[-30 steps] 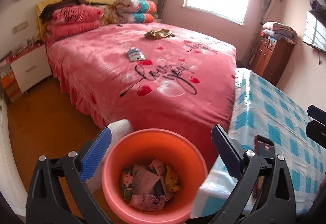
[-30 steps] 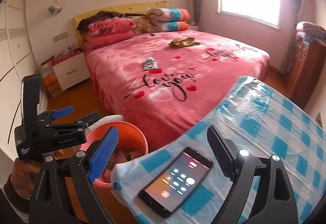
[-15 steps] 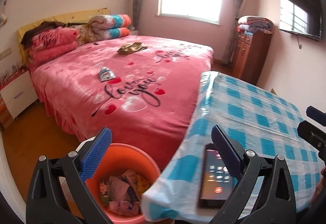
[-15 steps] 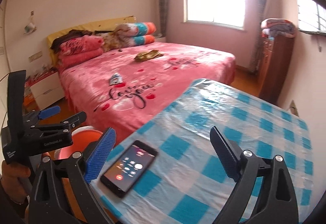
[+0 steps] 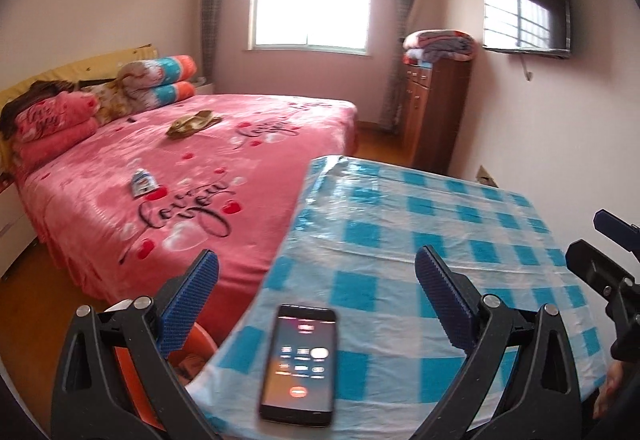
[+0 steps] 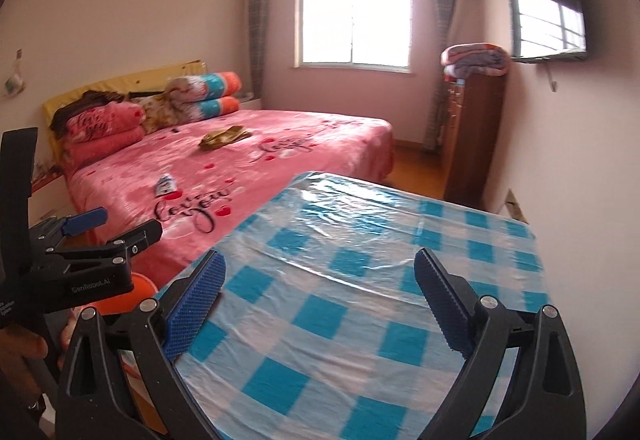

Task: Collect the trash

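Note:
My left gripper is open and empty, above the near edge of the blue-checked table. My right gripper is open and empty over the same table. The orange trash bucket shows only as a sliver below the left finger, with wrappers inside; it also shows in the right wrist view. On the pink bed lie a small white-blue wrapper and a crumpled gold-brown wrapper; both also show in the right wrist view, the white-blue wrapper and the gold-brown wrapper.
A black phone with a lit screen lies on the table's near edge. A brown dresser with folded blankets stands by the right wall. A TV hangs above. Pillows and folded quilts sit at the bed's head.
Both grippers have swung right and up, from over the bucket to over the table. The bucket has slid almost out of view. The phone has left the right wrist view.

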`<state>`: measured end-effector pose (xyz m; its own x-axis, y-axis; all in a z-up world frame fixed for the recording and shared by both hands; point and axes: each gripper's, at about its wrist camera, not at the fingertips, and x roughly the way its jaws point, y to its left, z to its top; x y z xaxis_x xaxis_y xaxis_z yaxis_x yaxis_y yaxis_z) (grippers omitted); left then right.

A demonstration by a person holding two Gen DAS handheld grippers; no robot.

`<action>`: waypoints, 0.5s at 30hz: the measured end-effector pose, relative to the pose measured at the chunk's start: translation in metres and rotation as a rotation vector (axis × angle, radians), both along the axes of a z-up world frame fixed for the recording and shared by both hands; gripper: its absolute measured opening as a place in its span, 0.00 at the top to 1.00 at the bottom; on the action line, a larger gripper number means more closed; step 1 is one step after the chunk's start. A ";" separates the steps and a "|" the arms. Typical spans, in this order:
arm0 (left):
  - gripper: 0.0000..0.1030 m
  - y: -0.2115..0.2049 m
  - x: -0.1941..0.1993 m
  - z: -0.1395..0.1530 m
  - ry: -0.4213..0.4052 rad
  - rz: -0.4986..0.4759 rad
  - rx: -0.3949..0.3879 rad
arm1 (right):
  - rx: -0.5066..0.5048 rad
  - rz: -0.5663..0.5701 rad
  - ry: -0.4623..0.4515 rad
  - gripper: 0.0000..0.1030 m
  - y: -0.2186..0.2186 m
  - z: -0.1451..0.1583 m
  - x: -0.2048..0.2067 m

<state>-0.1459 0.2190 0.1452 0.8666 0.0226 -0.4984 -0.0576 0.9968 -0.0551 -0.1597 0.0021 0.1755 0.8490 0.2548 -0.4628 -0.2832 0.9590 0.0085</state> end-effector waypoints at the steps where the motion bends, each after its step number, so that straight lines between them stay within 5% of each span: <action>1: 0.04 -0.006 0.001 0.002 -0.002 -0.015 0.003 | 0.002 -0.014 -0.005 0.09 -0.006 0.001 -0.002; 15: 0.04 -0.082 -0.012 0.023 -0.082 -0.149 0.048 | 0.022 -0.184 -0.058 0.08 -0.068 0.015 -0.037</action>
<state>-0.1574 0.1371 0.1677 0.8998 -0.0875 -0.4275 0.0940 0.9956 -0.0060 -0.1966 -0.0656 0.1905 0.9072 0.1023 -0.4081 -0.1035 0.9944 0.0193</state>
